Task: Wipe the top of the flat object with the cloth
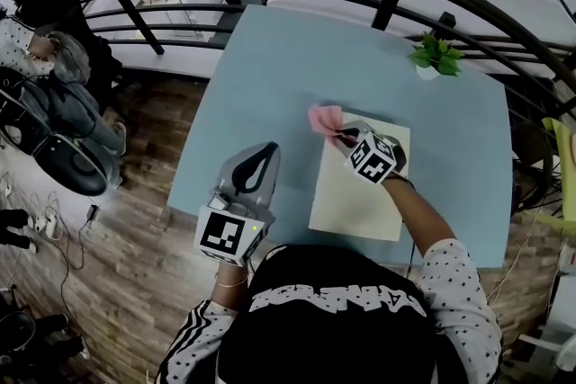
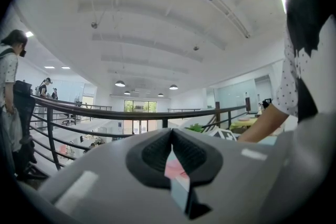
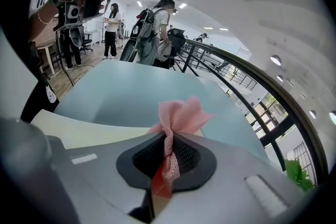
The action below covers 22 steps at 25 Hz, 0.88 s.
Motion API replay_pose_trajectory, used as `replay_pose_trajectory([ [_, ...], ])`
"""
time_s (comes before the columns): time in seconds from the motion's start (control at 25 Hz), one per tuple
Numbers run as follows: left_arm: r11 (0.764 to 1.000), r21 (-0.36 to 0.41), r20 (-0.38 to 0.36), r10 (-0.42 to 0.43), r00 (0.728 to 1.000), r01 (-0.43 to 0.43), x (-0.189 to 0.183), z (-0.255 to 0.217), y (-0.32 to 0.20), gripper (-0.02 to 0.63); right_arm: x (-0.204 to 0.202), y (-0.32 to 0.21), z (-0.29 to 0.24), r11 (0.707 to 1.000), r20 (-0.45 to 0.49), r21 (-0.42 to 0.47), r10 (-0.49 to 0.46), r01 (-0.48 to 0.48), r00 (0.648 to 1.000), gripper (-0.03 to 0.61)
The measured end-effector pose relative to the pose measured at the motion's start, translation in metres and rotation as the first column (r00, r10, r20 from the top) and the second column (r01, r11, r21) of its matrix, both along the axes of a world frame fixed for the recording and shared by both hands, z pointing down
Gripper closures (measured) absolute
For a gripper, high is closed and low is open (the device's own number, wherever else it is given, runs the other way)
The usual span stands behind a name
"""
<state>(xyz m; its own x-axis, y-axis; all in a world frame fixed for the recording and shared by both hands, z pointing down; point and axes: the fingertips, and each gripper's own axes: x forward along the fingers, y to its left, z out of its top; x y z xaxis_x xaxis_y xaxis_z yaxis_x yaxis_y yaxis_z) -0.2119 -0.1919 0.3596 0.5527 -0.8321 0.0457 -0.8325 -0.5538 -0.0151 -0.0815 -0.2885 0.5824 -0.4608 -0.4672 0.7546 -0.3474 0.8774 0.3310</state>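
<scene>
Where jaws pinch, bunched, seemingly mesh cloth (image 3: 179, 117)

Open-plan office or lab hall, seen from a mezzanine

A curved black railing (image 2: 145, 113) edges a wood-plank floor (image 1: 126, 283), where a pale blue table (image 1: 261, 85) with a small potted plant (image 1: 436, 54) stands beside the drop to a lower level. The high white ceiling carries round lamps (image 2: 120, 83), and a tall glazed wall (image 2: 139, 107) closes the far end. People (image 3: 111, 29) stand among stands and gear, and cables (image 1: 67, 256) trail over the floor.
</scene>
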Motion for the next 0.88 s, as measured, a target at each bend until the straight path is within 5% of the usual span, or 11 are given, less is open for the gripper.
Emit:
replay_pose_trajectory([
  [0.88,1.000,-0.011,0.020,0.028,0.999,-0.027,0.023,0.011,0.021,0.614,-0.006,0.062,0.002,0.998,0.050,-0.031,-0.057,0.058,0.997,0.568],
])
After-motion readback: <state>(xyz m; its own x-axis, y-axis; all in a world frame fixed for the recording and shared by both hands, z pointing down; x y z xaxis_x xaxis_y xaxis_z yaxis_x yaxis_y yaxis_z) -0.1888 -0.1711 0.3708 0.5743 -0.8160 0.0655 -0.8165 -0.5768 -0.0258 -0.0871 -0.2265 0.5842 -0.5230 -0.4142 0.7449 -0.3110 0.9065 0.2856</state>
